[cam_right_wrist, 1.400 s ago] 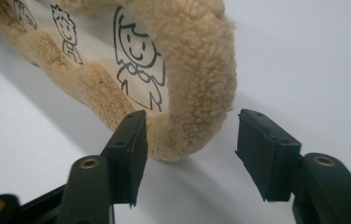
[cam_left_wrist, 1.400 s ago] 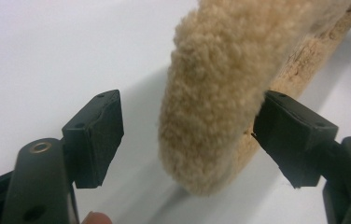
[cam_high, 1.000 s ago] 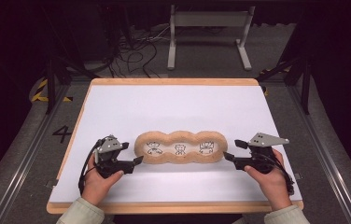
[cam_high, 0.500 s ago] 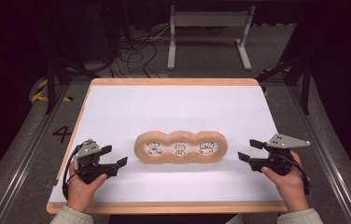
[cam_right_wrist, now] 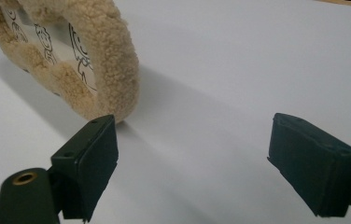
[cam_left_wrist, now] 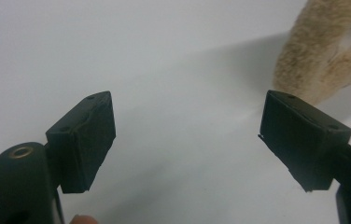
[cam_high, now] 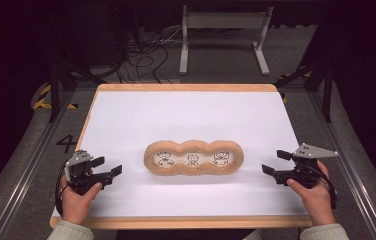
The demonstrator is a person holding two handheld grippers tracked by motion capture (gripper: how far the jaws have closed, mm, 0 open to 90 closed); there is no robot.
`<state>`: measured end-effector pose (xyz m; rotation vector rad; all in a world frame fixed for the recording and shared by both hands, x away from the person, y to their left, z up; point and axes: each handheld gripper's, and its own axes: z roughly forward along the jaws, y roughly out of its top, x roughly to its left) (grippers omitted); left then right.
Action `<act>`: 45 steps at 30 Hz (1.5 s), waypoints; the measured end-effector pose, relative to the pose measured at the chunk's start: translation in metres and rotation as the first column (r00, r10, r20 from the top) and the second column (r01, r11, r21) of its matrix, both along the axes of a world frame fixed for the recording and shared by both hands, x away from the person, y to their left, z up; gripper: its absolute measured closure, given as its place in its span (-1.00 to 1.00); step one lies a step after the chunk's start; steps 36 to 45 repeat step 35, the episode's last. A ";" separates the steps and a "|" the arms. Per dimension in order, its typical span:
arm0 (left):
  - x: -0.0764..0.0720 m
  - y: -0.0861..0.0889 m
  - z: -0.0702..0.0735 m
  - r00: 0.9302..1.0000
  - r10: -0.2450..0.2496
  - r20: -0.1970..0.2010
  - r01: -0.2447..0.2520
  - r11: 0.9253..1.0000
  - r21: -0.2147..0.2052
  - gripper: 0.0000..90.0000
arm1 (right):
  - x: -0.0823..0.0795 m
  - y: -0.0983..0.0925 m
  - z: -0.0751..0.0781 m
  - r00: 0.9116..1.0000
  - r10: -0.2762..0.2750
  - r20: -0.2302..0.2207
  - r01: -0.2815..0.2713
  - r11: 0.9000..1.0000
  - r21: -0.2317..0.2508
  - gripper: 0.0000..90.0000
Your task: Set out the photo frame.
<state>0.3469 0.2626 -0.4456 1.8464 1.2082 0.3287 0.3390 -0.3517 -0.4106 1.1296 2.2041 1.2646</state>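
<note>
Your left gripper (cam_high: 110,167) sits near the table's left edge with its jaws spread wide and nothing between them; in the left gripper view the left gripper (cam_left_wrist: 185,140) frames bare white sheet, with the fleece ring just past the right-hand jaw. Your right gripper (cam_high: 273,162) is near the right edge, its jaws having just been opening, and they now stand far apart and empty. In the right gripper view the right gripper (cam_right_wrist: 192,161) has the ring's end just beyond its left-hand jaw, not inside the gap.

The step looks like backing off from the ring after letting go of its ends. To do it well, keep both sets of jaws spread until each is well clear of the fleece, so no pile snags on a pad. Pull each hand straight out along the ring's long axis rather than across it, and keep the jaws off the sheet (cam_high: 126,120) so you don't ruck it.

The ring (cam_high: 194,158) lies flat at the middle of the sheet, nearer you than the far edge, between the two grippers and apart from both. It is a tan, woolly, three-lobed loop running left to right. Through each lobe a small line drawing of a figure shows.
</note>
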 end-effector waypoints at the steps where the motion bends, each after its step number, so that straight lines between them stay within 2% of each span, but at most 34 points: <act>1: 0.001 0.001 -0.002 1.000 0.005 -0.005 -0.005 1.000 0.007 -0.59 | 0.001 -0.001 -0.002 1.000 -0.001 -0.004 0.001 1.000 0.002 -0.66; 3: 0.003 0.003 -0.004 1.000 0.014 -0.021 -0.014 1.000 0.011 -0.59 | 0.002 -0.003 -0.005 1.000 -0.003 -0.012 0.003 1.000 0.007 -0.68; 6: 0.005 0.005 -0.004 1.000 0.022 -0.005 -0.022 0.999 0.029 -0.56 | 0.006 -0.004 -0.012 0.999 -0.018 -0.026 0.018 1.000 0.009 -0.69; 11: 0.010 0.007 -0.011 0.999 0.030 -0.020 -0.029 0.999 0.044 -0.57 | 0.010 -0.005 -0.024 0.999 -0.015 -0.047 0.016 1.000 0.023 -0.69; 15: 0.013 0.004 -0.015 0.999 0.017 -0.028 -0.016 0.998 0.053 -0.57 | 0.012 -0.004 -0.033 0.998 -0.009 -0.066 0.009 1.000 -0.007 -0.69; 17: 0.015 0.002 -0.017 1.000 0.009 -0.029 -0.007 0.997 0.074 -0.57 | 0.012 -0.002 -0.038 0.997 -0.005 -0.076 0.003 1.000 -0.023 -0.69; 21: 0.015 0.000 -0.017 0.999 0.003 -0.032 -0.001 0.998 0.064 -0.57 | 0.013 0.003 -0.045 0.995 -0.002 -0.104 -0.007 0.997 -0.083 -0.69; 23: 0.015 0.000 -0.018 0.999 -0.006 -0.037 0.008 0.998 0.066 -0.57 | 0.013 0.006 -0.046 0.993 -0.011 -0.115 -0.001 0.994 -0.110 -0.69; 26: 0.015 -0.003 -0.018 0.999 -0.019 -0.039 0.022 0.997 0.072 -0.57 | 0.012 0.009 -0.046 0.993 -0.018 -0.121 0.003 0.993 -0.122 -0.68; 35: 0.015 -0.009 -0.018 0.998 -0.058 -0.037 0.061 0.994 0.090 -0.57 | 0.012 0.007 -0.046 0.993 -0.016 -0.119 0.004 0.995 -0.096 -0.69; 45: 0.015 -0.009 -0.018 0.998 -0.058 -0.037 0.061 0.994 0.090 -0.57 | 0.012 0.007 -0.046 0.993 -0.016 -0.119 0.004 0.995 -0.096 -0.69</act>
